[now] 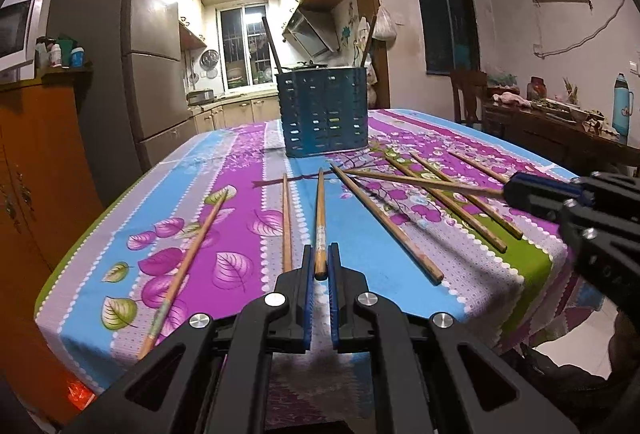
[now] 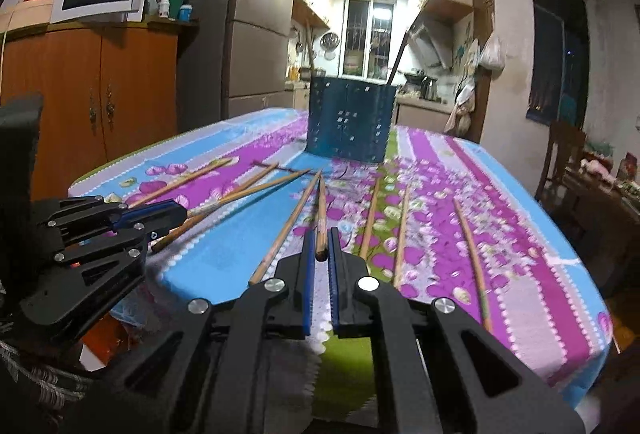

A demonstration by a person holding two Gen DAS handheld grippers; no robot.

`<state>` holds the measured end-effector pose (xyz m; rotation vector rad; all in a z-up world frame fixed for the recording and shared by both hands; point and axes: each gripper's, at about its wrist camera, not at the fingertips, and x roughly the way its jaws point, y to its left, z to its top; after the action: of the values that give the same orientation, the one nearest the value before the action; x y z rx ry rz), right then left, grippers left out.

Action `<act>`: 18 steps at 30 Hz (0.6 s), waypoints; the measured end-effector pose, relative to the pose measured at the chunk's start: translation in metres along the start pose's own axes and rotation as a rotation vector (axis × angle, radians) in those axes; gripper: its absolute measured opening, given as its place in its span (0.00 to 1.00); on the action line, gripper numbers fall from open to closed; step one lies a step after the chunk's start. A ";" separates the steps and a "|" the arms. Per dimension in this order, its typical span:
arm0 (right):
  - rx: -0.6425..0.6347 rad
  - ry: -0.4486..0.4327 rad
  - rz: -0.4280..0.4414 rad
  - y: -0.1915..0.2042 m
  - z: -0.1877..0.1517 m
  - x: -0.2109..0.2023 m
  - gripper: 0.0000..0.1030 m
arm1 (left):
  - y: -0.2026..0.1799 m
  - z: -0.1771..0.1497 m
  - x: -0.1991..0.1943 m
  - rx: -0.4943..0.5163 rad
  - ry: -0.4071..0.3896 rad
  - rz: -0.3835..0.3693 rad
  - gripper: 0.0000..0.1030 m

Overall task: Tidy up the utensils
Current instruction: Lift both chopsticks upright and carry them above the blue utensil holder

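Wooden chopsticks (image 1: 416,200) – long, brown, worn – lie scattered and splayed across the near half of the flowered tablecloth (image 1: 224,162), some crossing. Two are raised by their thick ends, tips pointing toward a dark blue perforated utensil holder (image 1: 326,112). It stands upright mid-table, behind the scatter – two sticks already lean inside.

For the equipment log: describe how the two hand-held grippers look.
Both look alike. The left hand-held gripper and the right hand-held gripper have matte black plastic frames with triangular cut-outs, round silver pivot screws, and two narrow fingers lined with ribbed blue pads. No cables or markings show. Dark patterned fabric sits at one picture's lower left.
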<state>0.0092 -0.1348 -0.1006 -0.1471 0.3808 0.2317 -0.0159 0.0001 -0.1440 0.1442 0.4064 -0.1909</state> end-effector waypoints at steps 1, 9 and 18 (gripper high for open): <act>0.002 -0.008 -0.006 -0.001 0.001 -0.002 0.05 | 0.001 0.001 -0.001 0.001 -0.004 0.003 0.07; -0.026 -0.075 -0.016 -0.005 0.014 -0.016 0.05 | 0.002 0.018 -0.017 0.034 -0.044 0.015 0.08; -0.046 -0.187 -0.003 -0.014 0.050 -0.035 0.05 | 0.012 0.063 -0.053 0.024 -0.170 -0.003 0.07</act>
<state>-0.0014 -0.1457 -0.0402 -0.1701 0.1892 0.2488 -0.0375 0.0085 -0.0644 0.1498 0.2353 -0.2090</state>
